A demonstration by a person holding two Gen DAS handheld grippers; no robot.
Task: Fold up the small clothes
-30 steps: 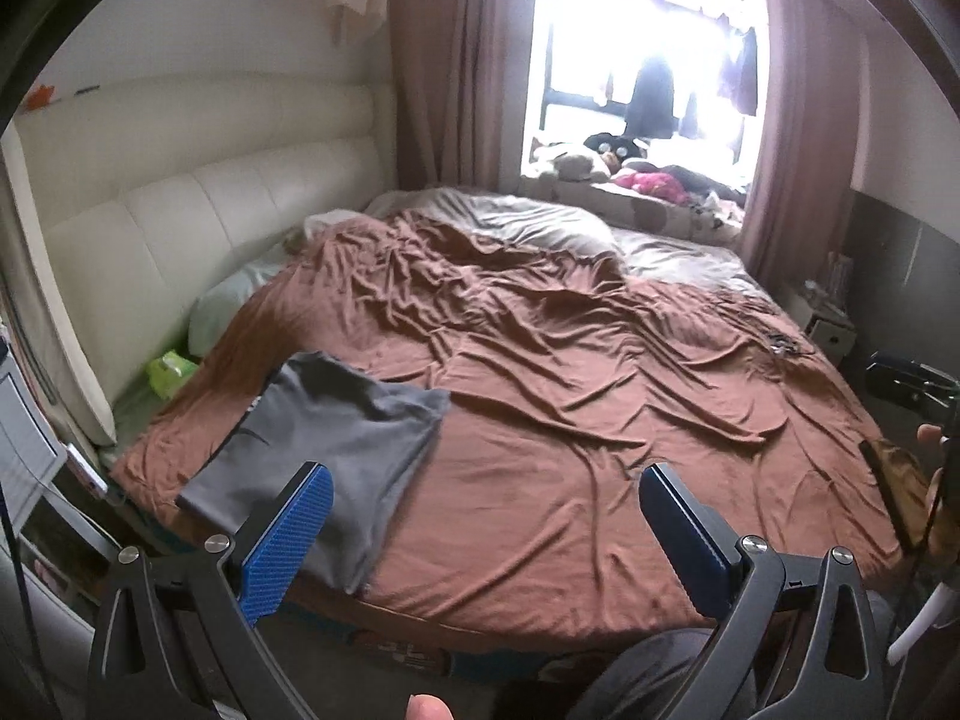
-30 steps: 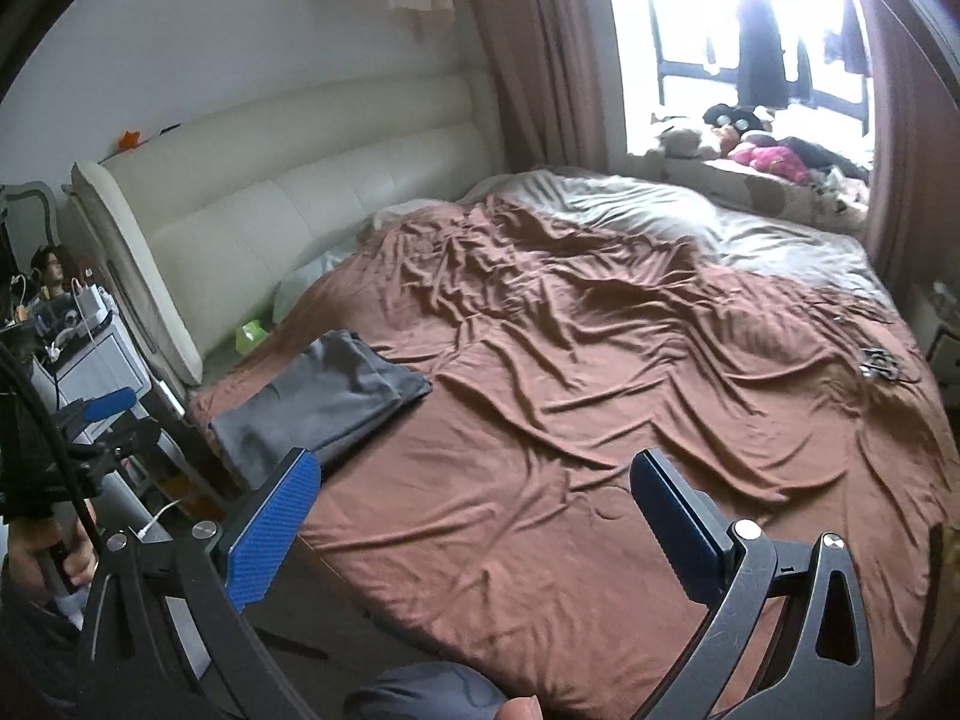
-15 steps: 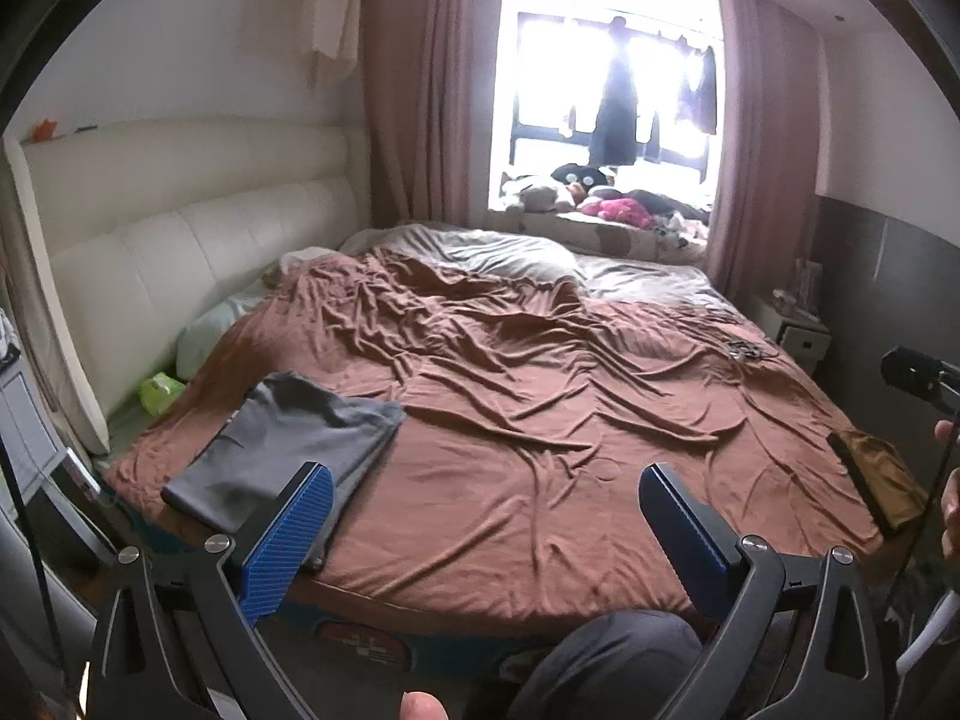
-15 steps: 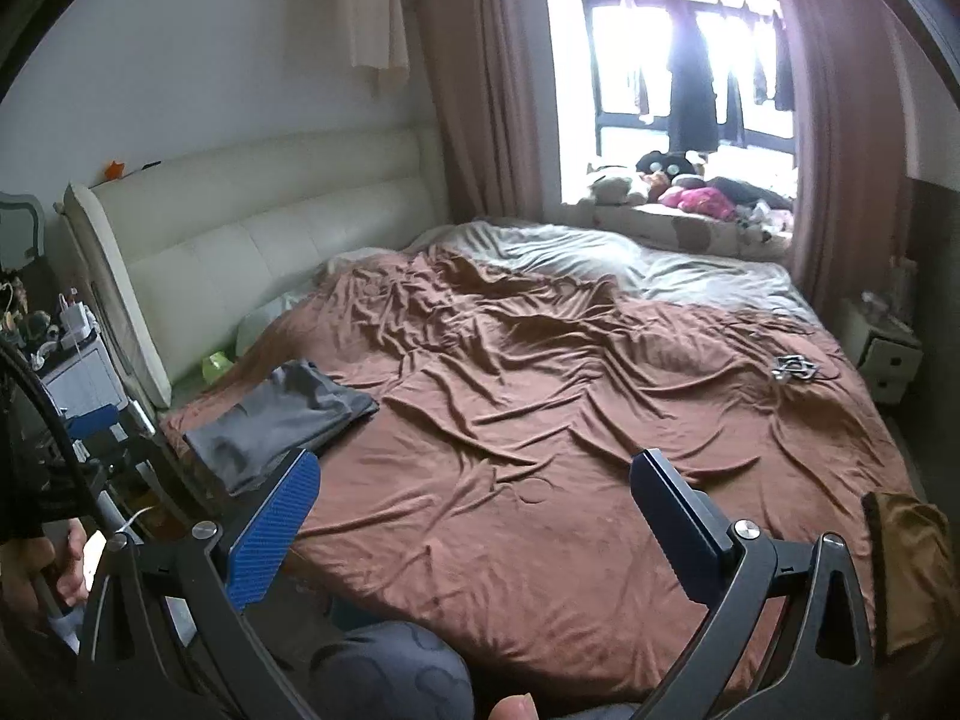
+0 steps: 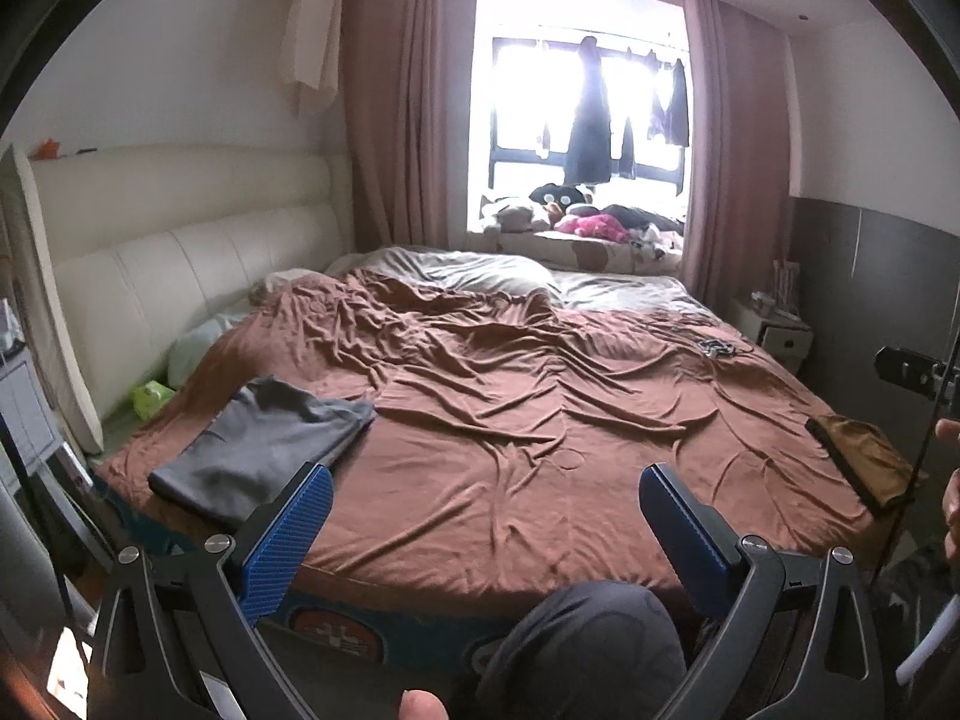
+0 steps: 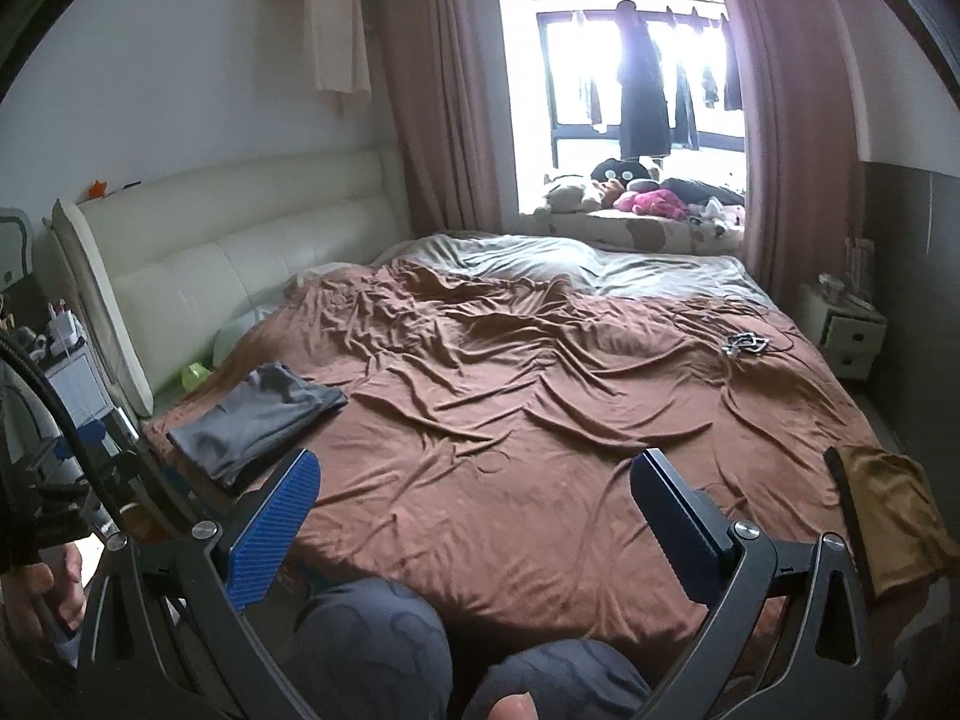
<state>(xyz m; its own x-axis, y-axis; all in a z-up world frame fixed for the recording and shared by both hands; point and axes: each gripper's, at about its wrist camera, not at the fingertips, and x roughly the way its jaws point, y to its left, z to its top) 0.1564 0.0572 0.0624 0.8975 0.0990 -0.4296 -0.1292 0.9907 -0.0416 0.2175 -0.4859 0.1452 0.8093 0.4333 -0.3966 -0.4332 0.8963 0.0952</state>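
Now both claws, left claw [image 5: 483, 501] and right claw [image 6: 474, 489], gape empty, well short of bed [image 5: 540, 420]; careless reach could rumple folded grey garment [image 5: 264, 441] near left edge.

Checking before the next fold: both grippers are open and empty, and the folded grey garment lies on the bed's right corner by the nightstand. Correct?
Not quite. The folded grey garment lies on the bed's left corner, by the headboard, as the left wrist view shows. The left gripper and right gripper are indeed open and empty.
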